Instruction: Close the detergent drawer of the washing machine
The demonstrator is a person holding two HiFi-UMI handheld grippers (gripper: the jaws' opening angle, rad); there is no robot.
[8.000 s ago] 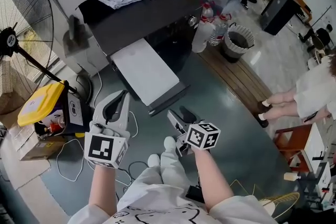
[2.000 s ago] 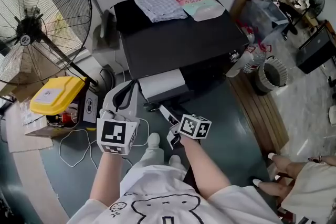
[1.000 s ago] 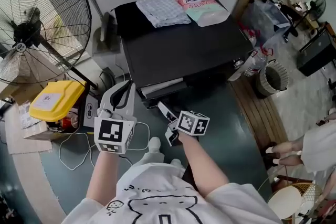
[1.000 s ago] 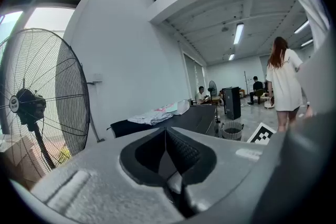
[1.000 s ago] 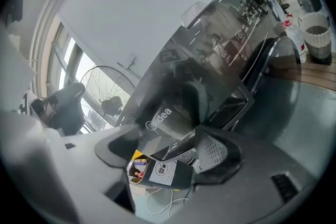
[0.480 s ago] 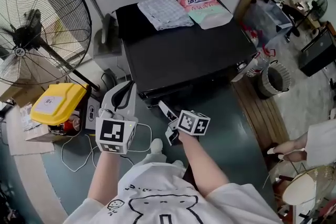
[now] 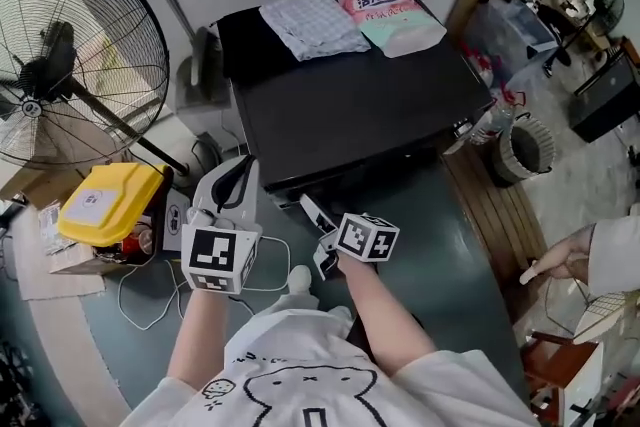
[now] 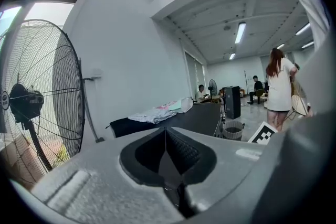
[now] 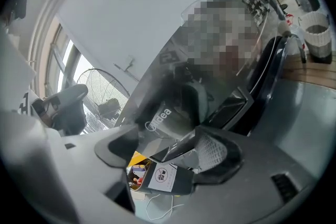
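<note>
Push right claw (image 7: 309, 209), parted and empty, squarely into detergent drawer (image 7: 312, 181) until flush with washing machine (image 7: 350, 105). Hold left claw (image 7: 233, 177), clenched empty, clear.

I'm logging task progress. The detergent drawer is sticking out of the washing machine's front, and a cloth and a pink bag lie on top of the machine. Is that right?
Not quite. In the head view the drawer is not sticking out: the front of the washing machine looks flush, so it appears pushed in. The cloth and pink bag do lie on top.
</note>
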